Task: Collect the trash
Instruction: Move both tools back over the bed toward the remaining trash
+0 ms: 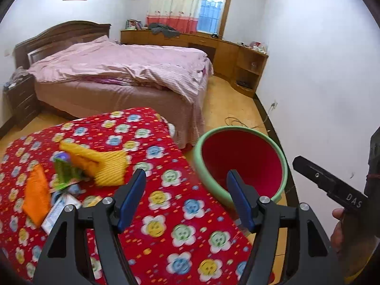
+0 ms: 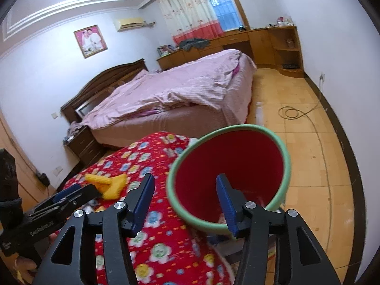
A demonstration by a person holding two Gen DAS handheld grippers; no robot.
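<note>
A red bin (image 1: pixel 242 156) with a green rim stands just past the right edge of a table under a red flowered cloth (image 1: pixel 166 225). Trash lies on the cloth at the left: a yellow knitted piece (image 1: pixel 106 163), an orange packet (image 1: pixel 38 197), a green wrapper (image 1: pixel 64 169) and a white packet (image 1: pixel 59 211). My left gripper (image 1: pixel 186 191) hangs open and empty above the cloth's right side. My right gripper (image 2: pixel 185 201) is open over the near rim of the bin (image 2: pixel 228 161), with nothing between its pads. The left gripper (image 2: pixel 76 191) also shows at the lower left, near the yellow piece (image 2: pixel 106 182).
A bed with a pink cover (image 1: pixel 123 66) fills the room behind the table, and a dark nightstand (image 1: pixel 21 97) stands beside it. Wooden cabinets (image 1: pixel 237 57) line the far wall. A cable (image 2: pixel 294 114) lies coiled on the wooden floor right of the bed. A hand (image 1: pixel 339 228) holds the right gripper.
</note>
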